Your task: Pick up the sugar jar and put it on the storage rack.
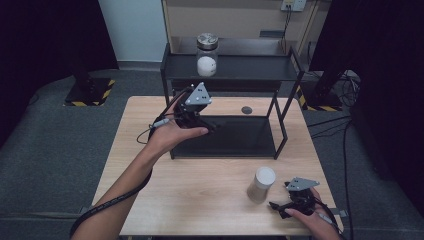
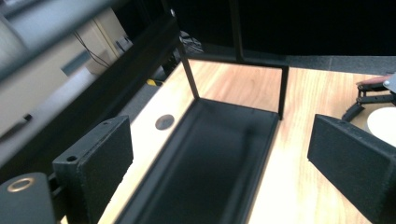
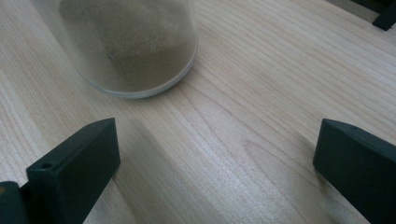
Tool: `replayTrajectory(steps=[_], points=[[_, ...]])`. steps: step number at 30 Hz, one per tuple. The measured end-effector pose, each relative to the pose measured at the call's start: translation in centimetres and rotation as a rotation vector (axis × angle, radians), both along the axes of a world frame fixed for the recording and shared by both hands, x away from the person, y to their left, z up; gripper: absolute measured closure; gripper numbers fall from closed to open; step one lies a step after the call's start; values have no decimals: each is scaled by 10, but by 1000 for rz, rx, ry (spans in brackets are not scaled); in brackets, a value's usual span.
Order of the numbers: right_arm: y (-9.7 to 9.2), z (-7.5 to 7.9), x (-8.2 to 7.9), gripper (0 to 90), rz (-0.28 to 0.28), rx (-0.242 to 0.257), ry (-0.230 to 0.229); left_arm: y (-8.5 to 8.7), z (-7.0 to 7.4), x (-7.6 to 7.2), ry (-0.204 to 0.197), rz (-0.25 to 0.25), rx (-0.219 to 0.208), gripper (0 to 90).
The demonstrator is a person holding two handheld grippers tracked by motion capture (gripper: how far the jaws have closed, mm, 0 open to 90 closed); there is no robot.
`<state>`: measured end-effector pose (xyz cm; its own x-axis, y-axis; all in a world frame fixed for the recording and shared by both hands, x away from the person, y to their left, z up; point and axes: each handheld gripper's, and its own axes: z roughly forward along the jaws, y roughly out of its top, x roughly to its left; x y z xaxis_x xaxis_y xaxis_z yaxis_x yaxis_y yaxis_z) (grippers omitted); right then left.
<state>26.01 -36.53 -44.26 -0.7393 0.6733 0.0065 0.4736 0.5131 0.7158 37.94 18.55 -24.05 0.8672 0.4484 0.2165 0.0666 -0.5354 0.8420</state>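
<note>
- Up front, the left gripper (image 1: 212, 126) hangs over the rack's (image 1: 230, 75) lower tray (image 2: 205, 154), its jaws spread wide with nothing between them.
- Matte black metal makes the rack: thin square posts, a flat top shelf, a shallow rimmed tray on the desk (image 1: 200, 195).
- On the top shelf stands a glass jar (image 1: 207, 55) with a ribbed metal lid and a white filling.
- Near the desk's front right stands a second jar (image 1: 261, 184), a clear cylinder holding pale, grainy sand, with a white top.
- Just right of it the right gripper (image 1: 280, 206) rests low by the desk's near edge, jaws wide apart and empty; the jar sits ahead of them, not between them.
- Light wood with a fine grain forms the desk; a small dark round disc (image 1: 246, 110) is set in it behind the tray.
- Grey floor surrounds the desk, with dark curtains at both sides and cables at the right.
- Bare wood lies open between tray and front edge.
</note>
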Motion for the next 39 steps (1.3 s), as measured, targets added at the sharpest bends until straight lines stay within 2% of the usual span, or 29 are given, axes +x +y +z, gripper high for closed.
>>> replayTrajectory(steps=[9, 14, 21, 31, 39], points=[[0, 0, 0, 11, -1, 1, 1, -1, -29, 0, 52, -11, 22, 57], [0, 0, 0, 11, 0, 1, 1, 2, -45, -3, 73, 2, 13, 57], [0, 0, 0, 11, 0, 0, 0, 8, -65, -6, 94, 17, 29, 57], [0, 0, 0, 11, 0, 0, 0, 14, -100, -13, 144, 28, 17, 58], [0, 0, 0, 10, -1, 0, 1, 19, -119, -21, 167, 36, 4, 58]])
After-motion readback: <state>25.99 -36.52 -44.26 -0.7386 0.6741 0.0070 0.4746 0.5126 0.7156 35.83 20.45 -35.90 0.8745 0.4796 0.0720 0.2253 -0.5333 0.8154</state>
